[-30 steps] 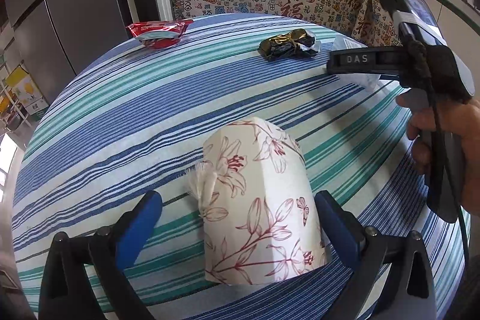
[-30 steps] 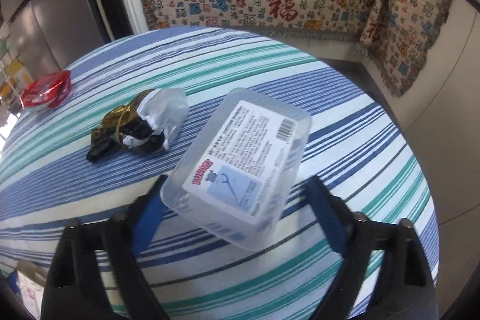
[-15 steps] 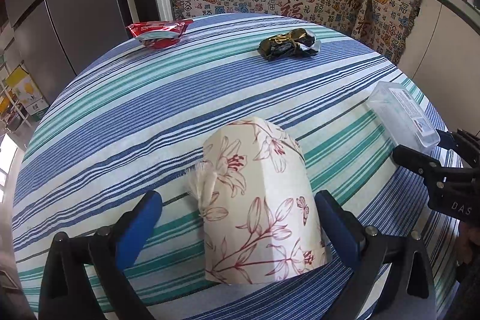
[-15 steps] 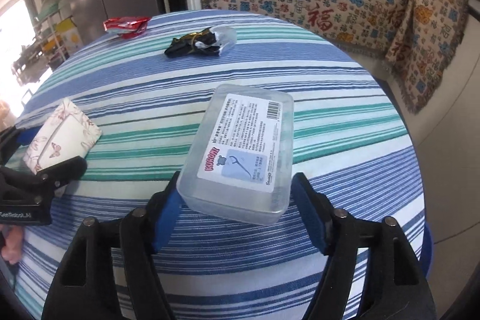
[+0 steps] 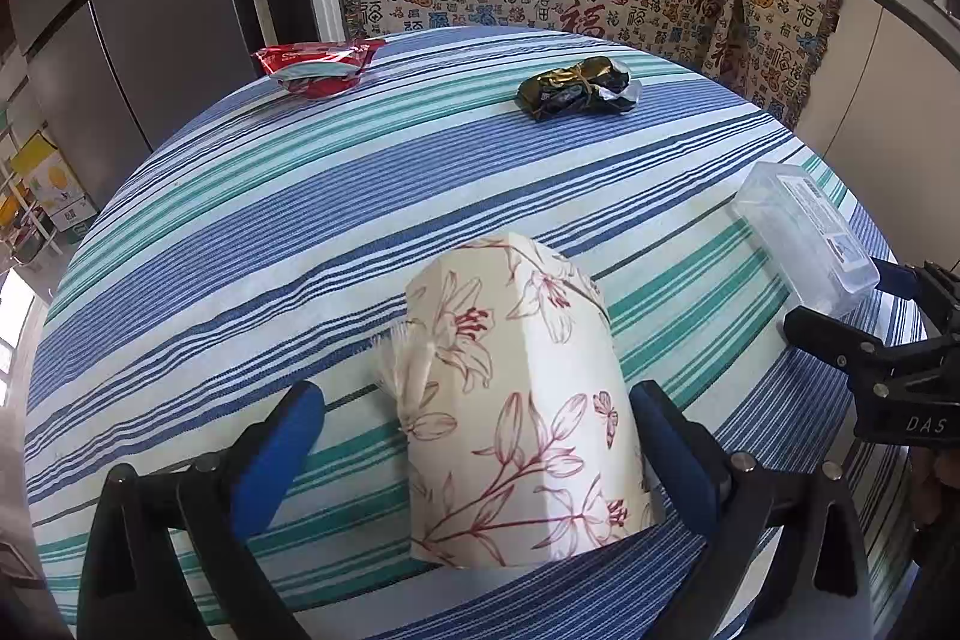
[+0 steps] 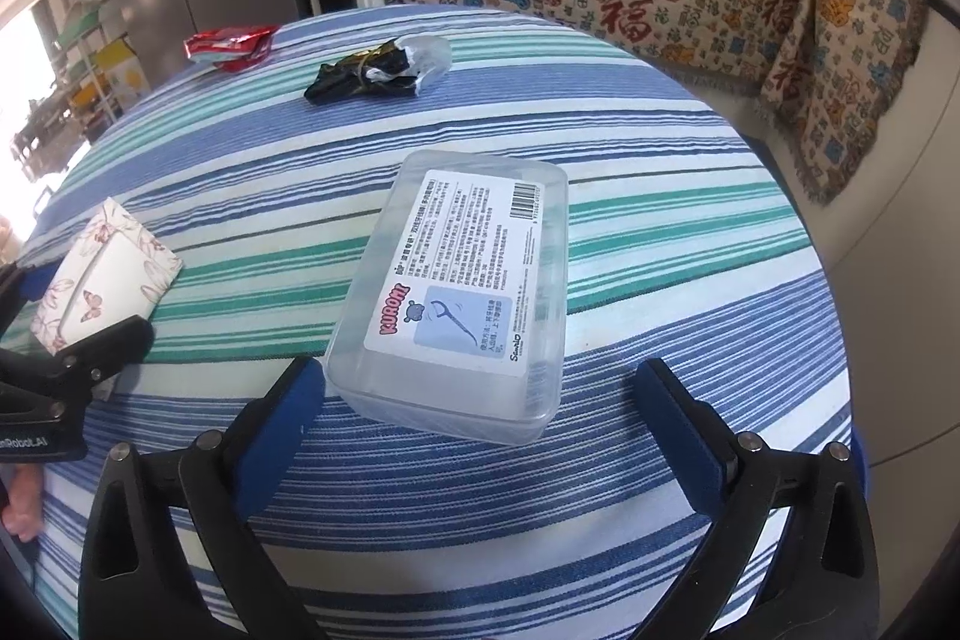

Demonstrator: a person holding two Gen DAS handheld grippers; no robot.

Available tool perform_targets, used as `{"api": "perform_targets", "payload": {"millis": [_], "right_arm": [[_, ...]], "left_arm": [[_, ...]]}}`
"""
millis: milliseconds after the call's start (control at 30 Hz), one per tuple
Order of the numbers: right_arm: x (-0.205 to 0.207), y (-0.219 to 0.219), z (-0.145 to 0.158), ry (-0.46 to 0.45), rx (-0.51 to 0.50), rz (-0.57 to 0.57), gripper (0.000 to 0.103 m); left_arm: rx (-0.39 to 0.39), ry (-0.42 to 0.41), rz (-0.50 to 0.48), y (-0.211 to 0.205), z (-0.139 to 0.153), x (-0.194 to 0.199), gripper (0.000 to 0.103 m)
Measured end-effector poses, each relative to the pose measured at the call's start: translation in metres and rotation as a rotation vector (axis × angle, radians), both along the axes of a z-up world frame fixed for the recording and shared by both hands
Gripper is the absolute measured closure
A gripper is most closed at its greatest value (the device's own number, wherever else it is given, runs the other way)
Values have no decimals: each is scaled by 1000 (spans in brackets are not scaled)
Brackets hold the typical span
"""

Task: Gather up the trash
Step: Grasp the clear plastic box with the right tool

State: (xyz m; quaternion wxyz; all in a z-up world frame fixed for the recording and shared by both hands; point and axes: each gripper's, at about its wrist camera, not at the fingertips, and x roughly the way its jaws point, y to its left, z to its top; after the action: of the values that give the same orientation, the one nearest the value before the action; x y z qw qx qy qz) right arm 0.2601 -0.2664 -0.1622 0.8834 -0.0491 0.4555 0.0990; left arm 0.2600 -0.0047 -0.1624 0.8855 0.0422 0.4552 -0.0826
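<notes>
Change: since the earlier frame the clear plastic box (image 6: 462, 292) has been brought from far on the table toward its near right edge and set down; the right gripper (image 6: 480, 394) is seen with its jaws opening, the box between them, the right pad clearly off it.
Trash: a red wrapper (image 5: 318, 64) and a crumpled dark wrapper (image 5: 576, 91) are left at the far side, well apart.
Handling: both are judged light, soft and crinkly; the bunched middle is best pinched.
Left gripper (image 5: 474, 436): jaws spread around the floral tissue pack (image 5: 516, 400), the left pad clearly apart.
Surface: striped tablecloth (image 5: 300, 220).
</notes>
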Motion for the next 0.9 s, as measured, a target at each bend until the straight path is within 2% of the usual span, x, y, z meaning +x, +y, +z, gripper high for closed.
{"api": "perform_targets", "payload": {"millis": [133,233,300,400,467,533,600,667,800,833,867,900], "right_arm": [[2,0,1,21,0,8,1],[11,-8,12,119,44,19,2],[15,-21,31,134,120,-6,2],[24,-31,53,168,159,-33,2],[32,-26,60,205,146,-29,2],[41,-16,57,257,113,-23,2],[50,-8,47,313,75,-24,2],[56,-1,40,334,46,-33,5],[60,5,32,352,30,-27,7],[60,5,29,365,25,-29,14],[61,4,26,376,33,-33,40],[59,4,26,374,43,-37,40]], "left_arm": [[-3,4,-10,0,0,-1,0],[-25,40,-74,4,3,-7,1],[-96,53,-113,14,13,-13,1],[-185,31,-164,24,36,-20,1],[-248,21,-169,27,45,-20,1],[-285,53,-156,25,42,-12,1],[-240,76,-125,19,33,-4,3],[-192,90,-105,16,28,1,12],[-201,101,-101,20,29,4,19],[-206,100,-102,21,30,5,29],[-213,106,-104,22,30,6,54],[-218,114,-108,22,30,7,53]]}}
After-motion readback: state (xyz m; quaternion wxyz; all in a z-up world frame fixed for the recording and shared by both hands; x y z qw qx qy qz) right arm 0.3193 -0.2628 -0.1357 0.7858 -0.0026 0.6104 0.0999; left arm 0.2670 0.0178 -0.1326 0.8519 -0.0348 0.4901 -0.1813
